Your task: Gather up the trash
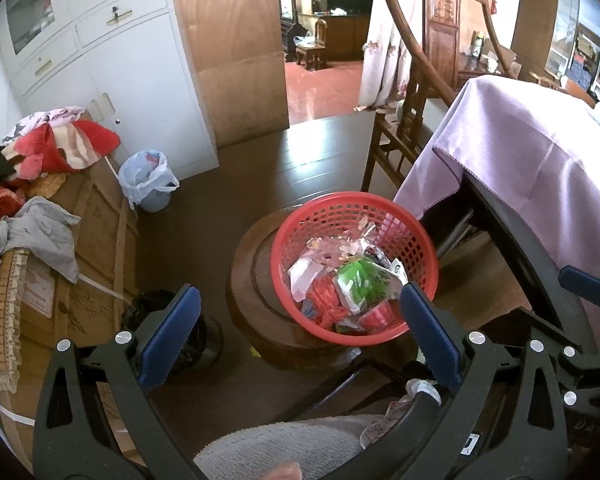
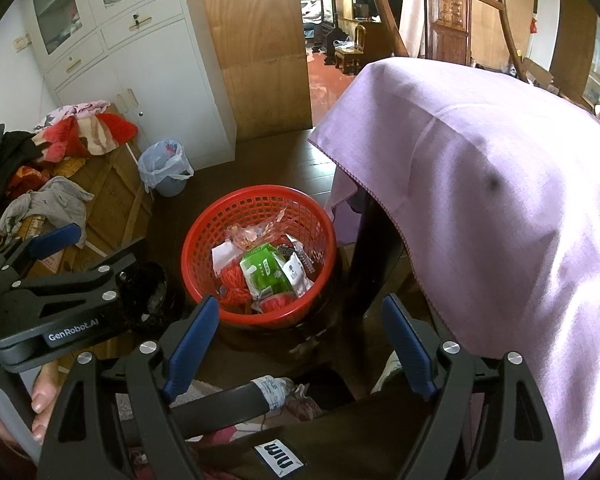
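A red plastic basket stands on a round dark wooden stool. In it lie several wrappers: a green packet, white paper, clear crinkled film and something red. My left gripper hovers just short of the basket, open, with nothing between its blue pads. My right gripper is also open and empty, near the basket's front rim. In the right wrist view one of the left gripper's pads shows at the left edge.
A table under a lilac cloth rises right of the basket. A black lined bin stands left of the stool, and a blue bin with a white bag further back. Cardboard boxes with clothes fill the left. A wooden chair stands behind.
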`<action>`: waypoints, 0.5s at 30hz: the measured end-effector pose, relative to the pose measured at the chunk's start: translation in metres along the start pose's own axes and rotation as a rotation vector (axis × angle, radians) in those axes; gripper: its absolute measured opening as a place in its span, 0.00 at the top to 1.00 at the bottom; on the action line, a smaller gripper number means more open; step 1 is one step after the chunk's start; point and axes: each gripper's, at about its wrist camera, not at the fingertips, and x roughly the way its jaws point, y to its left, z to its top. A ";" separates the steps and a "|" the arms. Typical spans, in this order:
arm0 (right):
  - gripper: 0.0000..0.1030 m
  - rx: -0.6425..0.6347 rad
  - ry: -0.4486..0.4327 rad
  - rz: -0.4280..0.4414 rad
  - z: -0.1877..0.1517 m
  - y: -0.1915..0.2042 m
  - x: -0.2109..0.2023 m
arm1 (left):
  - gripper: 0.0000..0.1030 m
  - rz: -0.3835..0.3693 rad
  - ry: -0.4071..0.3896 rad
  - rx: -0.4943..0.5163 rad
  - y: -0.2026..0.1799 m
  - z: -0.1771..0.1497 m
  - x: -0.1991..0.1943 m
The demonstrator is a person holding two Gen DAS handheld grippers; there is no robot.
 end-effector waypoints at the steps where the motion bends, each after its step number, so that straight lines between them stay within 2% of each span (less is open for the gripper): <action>1: 0.20 -0.001 0.001 -0.001 0.000 0.000 0.000 | 0.07 0.000 0.000 -0.002 0.000 0.000 0.000; 15: 0.20 0.009 0.009 0.007 -0.001 -0.003 0.001 | 0.07 -0.005 0.009 -0.002 -0.005 -0.003 0.001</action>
